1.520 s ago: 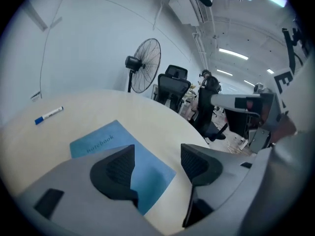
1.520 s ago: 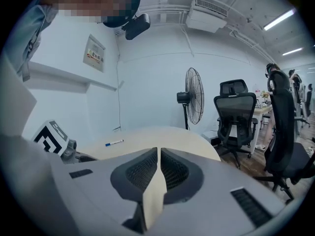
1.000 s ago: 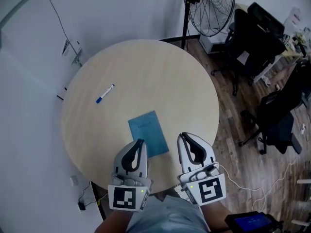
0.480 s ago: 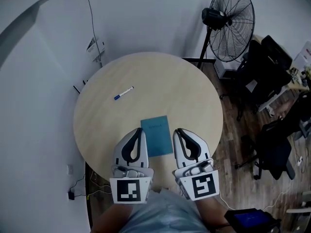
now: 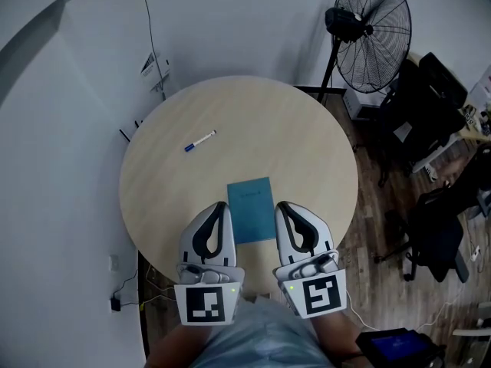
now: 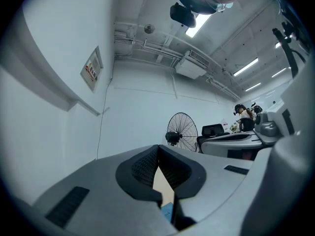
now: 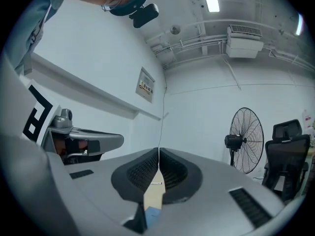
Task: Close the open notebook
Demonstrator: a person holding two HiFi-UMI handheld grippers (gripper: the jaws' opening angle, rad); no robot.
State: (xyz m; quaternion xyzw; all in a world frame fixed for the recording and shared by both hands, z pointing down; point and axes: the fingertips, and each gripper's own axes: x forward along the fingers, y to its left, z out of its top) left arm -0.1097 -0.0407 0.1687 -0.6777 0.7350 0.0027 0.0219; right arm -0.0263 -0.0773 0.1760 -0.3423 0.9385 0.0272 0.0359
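The round pale wooden bench [image 5: 230, 106] fills the head view, a white wall along its left and a black pedestal fan [image 5: 374, 33] past its right edge. Only the gripper views show the ceiling lights; of the bench they give just a sliver. The thin blue notebook [image 5: 252, 209] lies shut and flat near the bench's near edge, seen between the left gripper [image 5: 222, 205] and right gripper [image 5: 281, 205]. Both jaws are pressed together on nothing. A white marker pen [image 5: 200, 140] lies well apart, bare bench around it.
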